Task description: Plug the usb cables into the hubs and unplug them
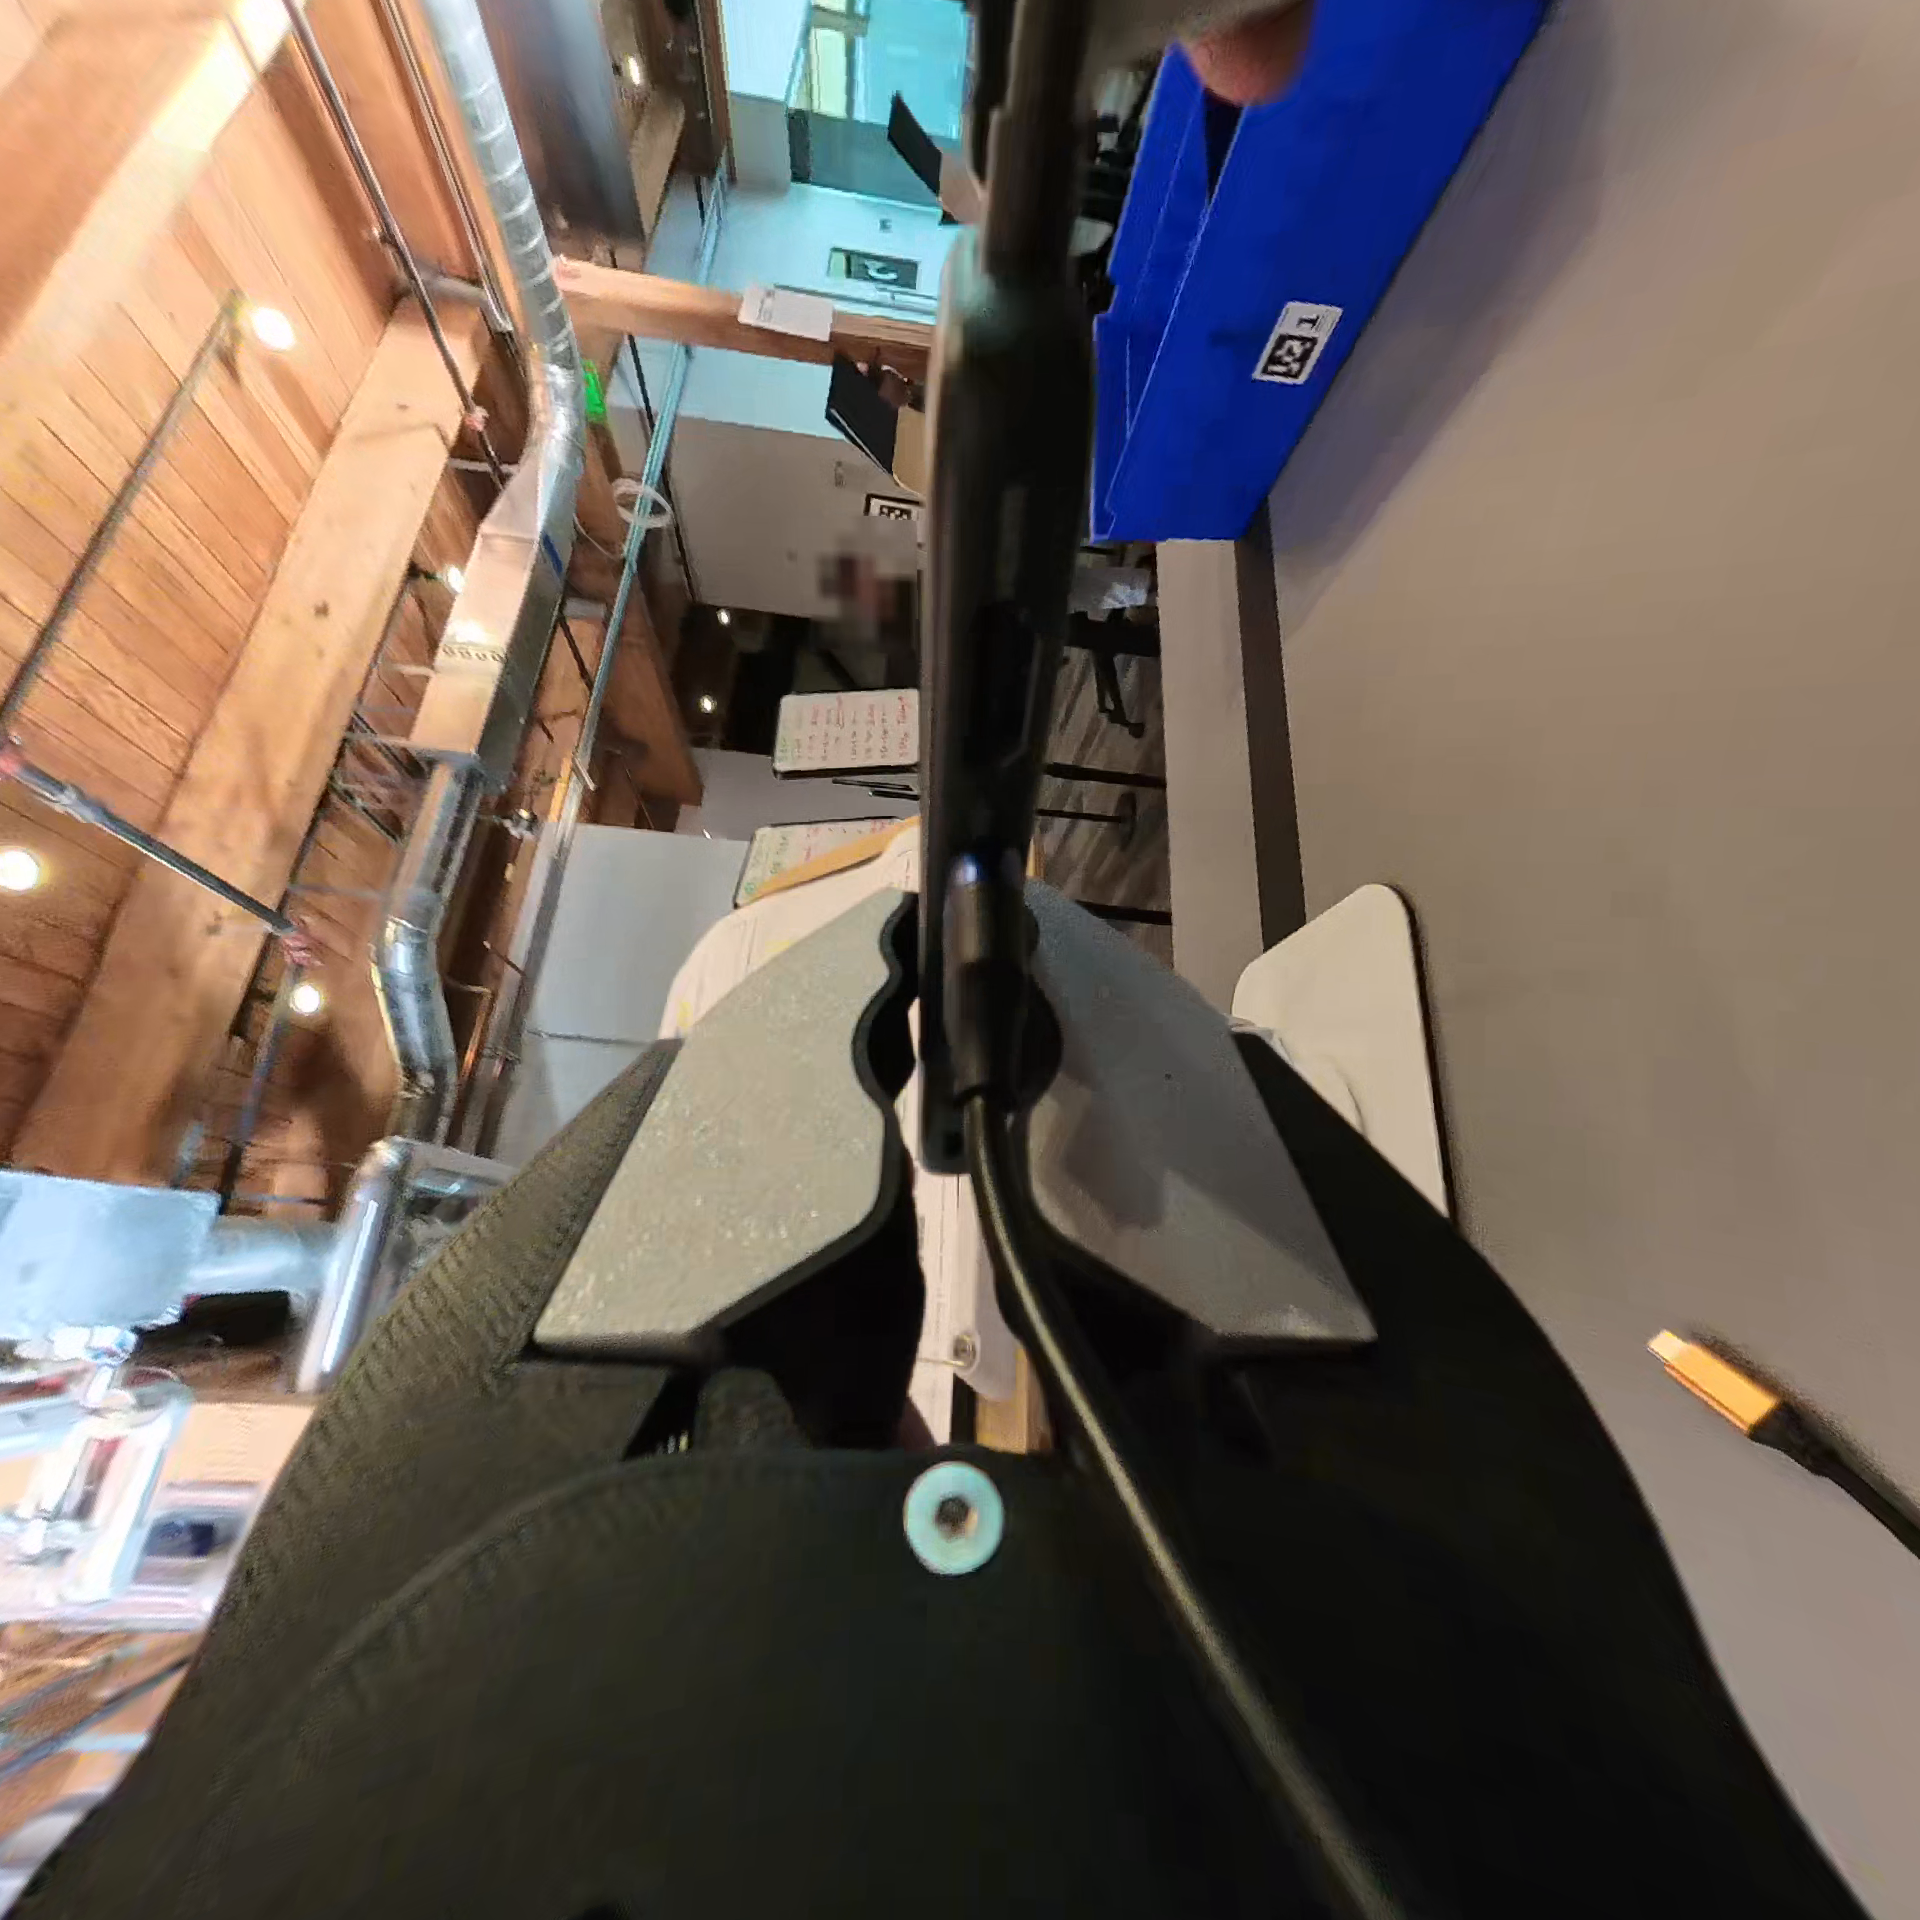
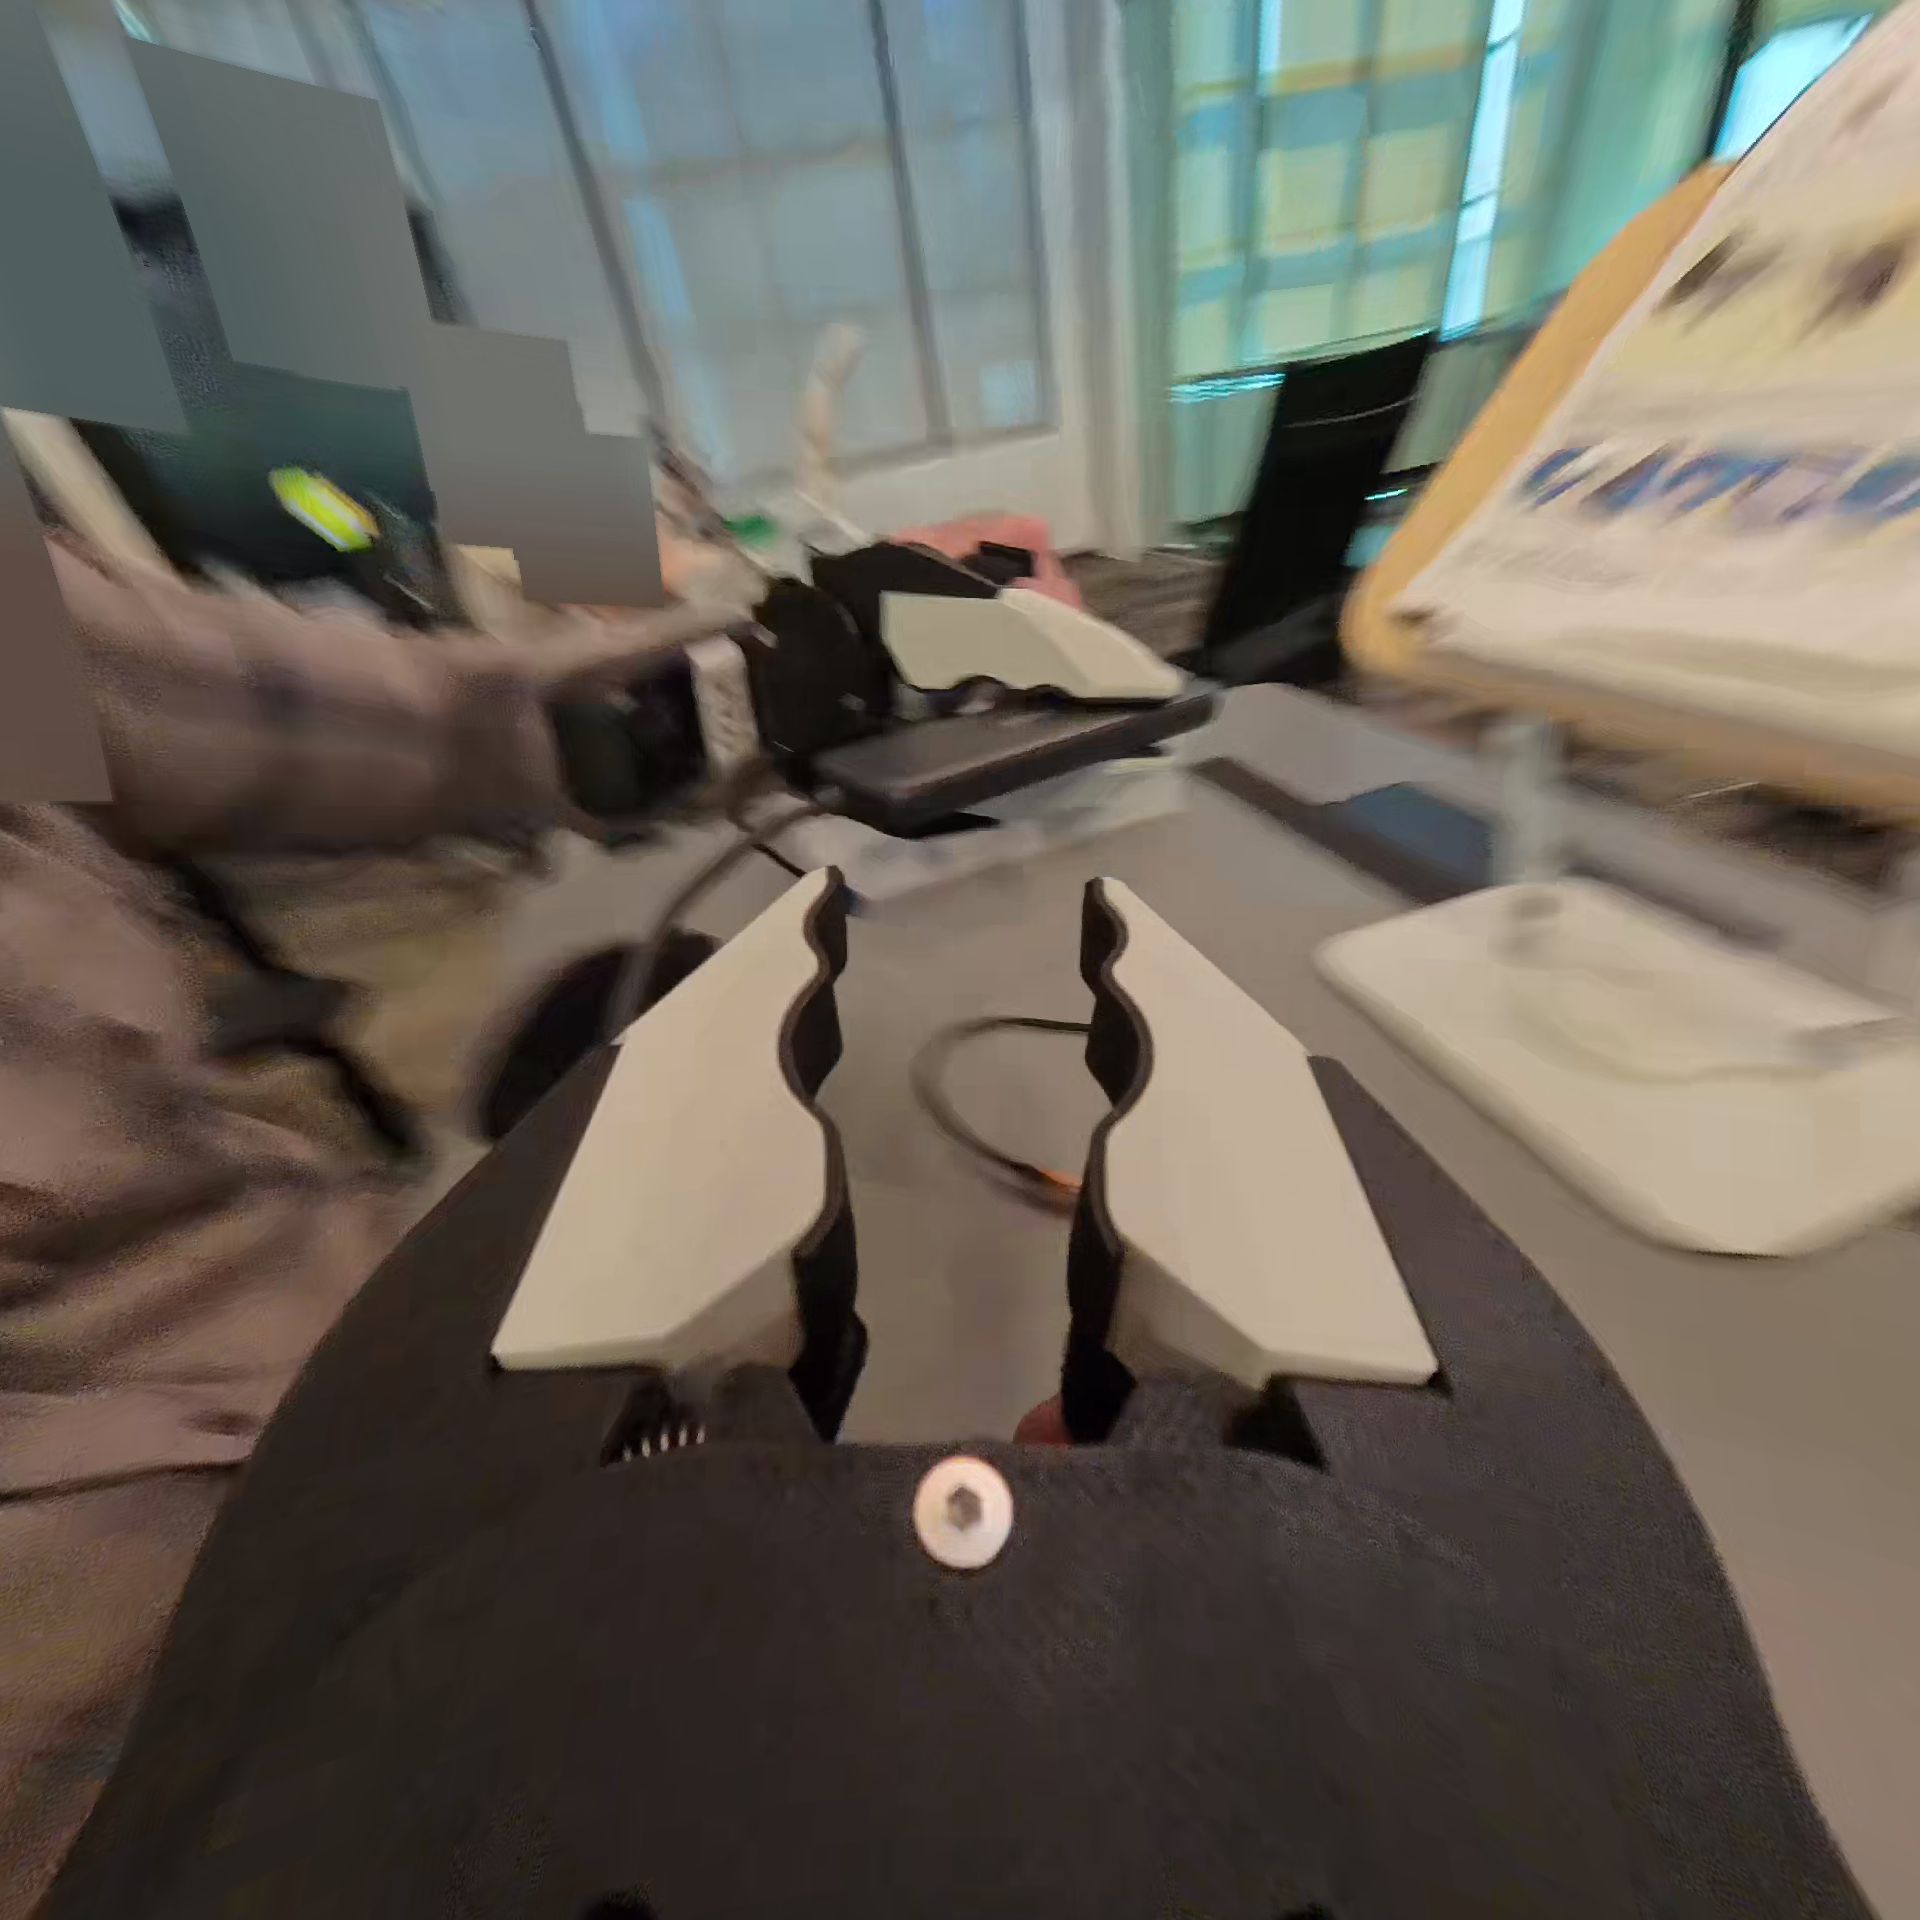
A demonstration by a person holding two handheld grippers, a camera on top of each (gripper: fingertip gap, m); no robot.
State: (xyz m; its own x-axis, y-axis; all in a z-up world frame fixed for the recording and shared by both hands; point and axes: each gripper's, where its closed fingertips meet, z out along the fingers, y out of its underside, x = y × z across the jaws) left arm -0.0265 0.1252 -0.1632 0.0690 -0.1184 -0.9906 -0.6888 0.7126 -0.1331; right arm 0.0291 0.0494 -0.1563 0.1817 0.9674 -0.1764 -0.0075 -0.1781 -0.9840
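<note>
Left gripper (image 1: 971,997) clamps the black hub (image 1: 987,582) at frame centre; right gripper (image 2: 961,914) jaws wide, empty; keep hub steady, fetch orange plug (image 1: 1714,1387) lower right.

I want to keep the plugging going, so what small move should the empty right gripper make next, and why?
Probably lower the right gripper onto the orange-tipped cable lying loose on the table. Its jaws stand open and empty, while the left gripper already clamps the black hub.
</note>
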